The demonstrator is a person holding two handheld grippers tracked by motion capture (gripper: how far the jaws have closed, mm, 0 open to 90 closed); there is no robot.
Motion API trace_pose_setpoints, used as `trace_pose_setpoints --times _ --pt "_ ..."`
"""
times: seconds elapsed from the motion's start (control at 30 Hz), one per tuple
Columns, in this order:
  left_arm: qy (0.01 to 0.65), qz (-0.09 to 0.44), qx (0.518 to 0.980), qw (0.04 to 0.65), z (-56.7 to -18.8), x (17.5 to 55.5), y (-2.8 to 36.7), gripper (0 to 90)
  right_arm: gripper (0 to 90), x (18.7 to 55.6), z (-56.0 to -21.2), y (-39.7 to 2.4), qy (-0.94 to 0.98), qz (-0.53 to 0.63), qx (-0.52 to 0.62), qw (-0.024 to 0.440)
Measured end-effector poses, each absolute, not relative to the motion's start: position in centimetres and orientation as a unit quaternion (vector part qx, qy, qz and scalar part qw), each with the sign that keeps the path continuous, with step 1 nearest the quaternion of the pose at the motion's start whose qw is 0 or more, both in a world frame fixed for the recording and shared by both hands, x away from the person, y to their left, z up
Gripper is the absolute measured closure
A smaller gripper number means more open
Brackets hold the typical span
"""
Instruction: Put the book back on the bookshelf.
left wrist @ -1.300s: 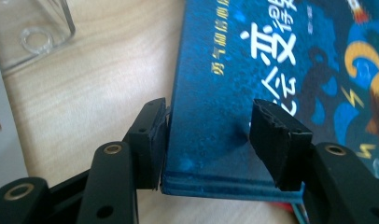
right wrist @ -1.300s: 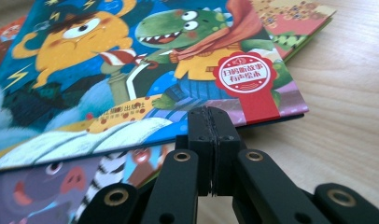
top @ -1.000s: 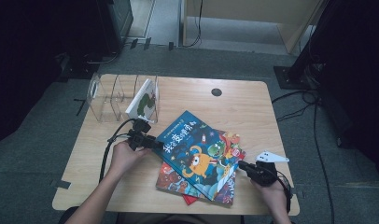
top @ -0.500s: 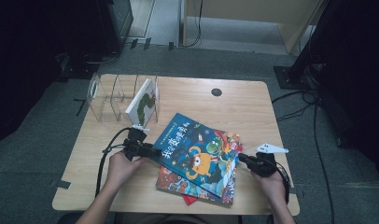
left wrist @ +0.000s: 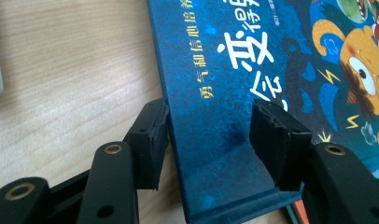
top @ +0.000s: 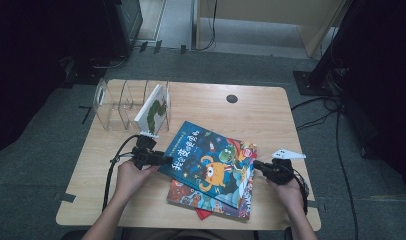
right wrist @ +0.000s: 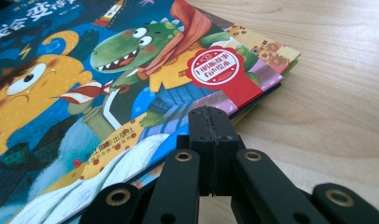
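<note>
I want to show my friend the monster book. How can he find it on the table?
Look at the wooden table, then at the pile of picture books near its front edge. The top book is the one: its dark blue cover has an orange one-eyed monster and a green dinosaur, and the left tool has its open jaws around one edge.

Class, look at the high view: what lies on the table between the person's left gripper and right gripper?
Between the left gripper and the right gripper lies the stack of picture books, the blue book on top, seen in the high view.
</note>
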State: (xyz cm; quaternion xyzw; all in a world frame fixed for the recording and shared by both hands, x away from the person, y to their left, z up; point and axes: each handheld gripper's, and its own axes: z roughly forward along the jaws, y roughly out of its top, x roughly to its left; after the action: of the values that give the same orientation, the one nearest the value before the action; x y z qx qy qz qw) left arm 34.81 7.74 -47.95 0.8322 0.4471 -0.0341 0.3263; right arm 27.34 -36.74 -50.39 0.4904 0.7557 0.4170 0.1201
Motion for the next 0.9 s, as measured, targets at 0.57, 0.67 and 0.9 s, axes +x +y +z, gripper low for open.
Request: trace_pose_setpoints --times 0.57,0.67,0.9 --pt "0.466 -0.044 0.819 0.333 -47.4 31.4 8.8 45.7 90.0 28.0 -50.4 -36.2 0.759 0.414 0.487 0.122" --pt "0.467 -0.042 0.820 0.327 -47.3 31.0 9.0 45.5 90.0 28.4 -50.4 -36.0 0.763 0.414 0.481 0.123" --pt "0.470 -0.040 0.819 0.327 -47.3 30.1 9.3 45.1 90.0 29.1 -50.3 -35.5 0.762 0.412 0.484 0.121"
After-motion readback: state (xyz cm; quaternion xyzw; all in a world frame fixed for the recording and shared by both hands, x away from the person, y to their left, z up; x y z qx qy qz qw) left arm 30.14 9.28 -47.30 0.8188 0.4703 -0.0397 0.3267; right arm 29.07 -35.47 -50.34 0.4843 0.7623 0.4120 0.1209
